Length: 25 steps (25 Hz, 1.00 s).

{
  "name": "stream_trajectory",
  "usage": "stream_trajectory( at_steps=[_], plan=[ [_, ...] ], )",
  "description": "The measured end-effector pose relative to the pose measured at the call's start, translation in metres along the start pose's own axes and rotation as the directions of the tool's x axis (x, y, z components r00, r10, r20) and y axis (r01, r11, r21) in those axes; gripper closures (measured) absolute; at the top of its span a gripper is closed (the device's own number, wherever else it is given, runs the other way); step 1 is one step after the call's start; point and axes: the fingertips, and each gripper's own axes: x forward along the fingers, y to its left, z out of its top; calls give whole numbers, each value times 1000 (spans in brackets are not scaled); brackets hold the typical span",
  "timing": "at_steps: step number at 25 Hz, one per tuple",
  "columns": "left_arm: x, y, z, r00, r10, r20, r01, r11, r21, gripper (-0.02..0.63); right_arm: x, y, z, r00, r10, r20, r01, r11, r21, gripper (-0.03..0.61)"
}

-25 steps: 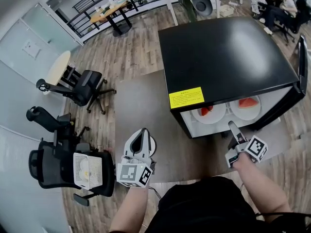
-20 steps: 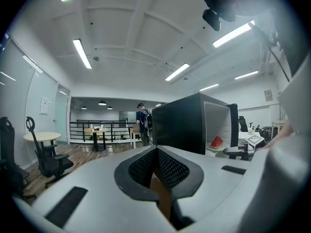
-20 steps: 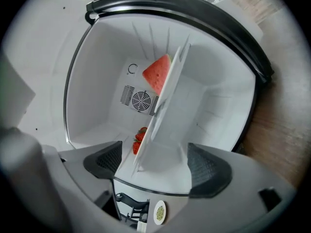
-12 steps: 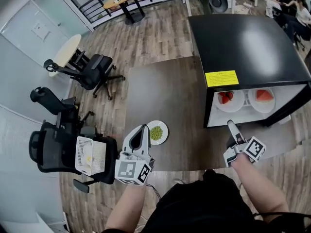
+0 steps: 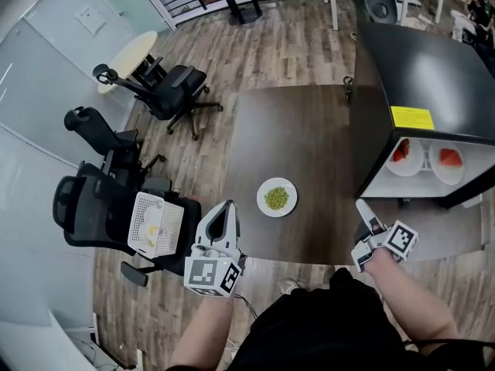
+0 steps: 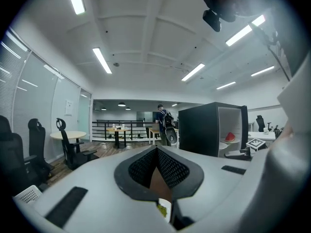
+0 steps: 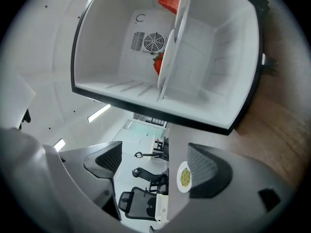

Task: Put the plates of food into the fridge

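Note:
A white plate of green peas [image 5: 276, 198] sits on the dark table [image 5: 302, 130], left of the black fridge [image 5: 421, 68]. The fridge stands open, with two white plates of red food [image 5: 407, 158] [image 5: 449, 163] on its shelf. My left gripper [image 5: 227, 207] is shut and empty at the table's near edge, left of the pea plate, which shows through the gap below its jaws [image 6: 163, 208]. My right gripper [image 5: 362, 207] is open and empty, just in front of the fridge's lower opening. Its view looks into the fridge [image 7: 214, 47], with the pea plate [image 7: 184, 177] between its jaws.
Black office chairs [image 5: 100, 207] crowd the floor to the left, one with a white basket [image 5: 155, 224] on it. A round table [image 5: 133, 52] and more chairs stand farther back. A person [image 6: 163, 119] stands far off in the left gripper view.
The head view has swung left: the fridge slid toward the right edge and the pea plate came fully into sight. Both grippers keep about the same place near the table's front edge.

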Motion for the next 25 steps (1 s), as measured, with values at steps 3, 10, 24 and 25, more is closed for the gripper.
stream_trajectory(
  at_steps=[3,10,24,25],
  plan=[
    [-18,20,2,999,48,8,-48,999,-4,609,18,4,-26,998,-7,-64,6,1000,-4,149],
    [-43,53,-15,992,124,-1,-124,992,-1,609,56,1,-79,979,-10,-205,9,1000,-8,149],
    [-69,96,-72,965,240,-110,-245,968,-44,609,107,-80,-142,892,-220,-395,219,974,-49,278],
    [-69,97,-76,963,241,-120,-248,968,-45,609,110,-87,-146,885,-237,-400,234,970,-58,278]
  ],
)
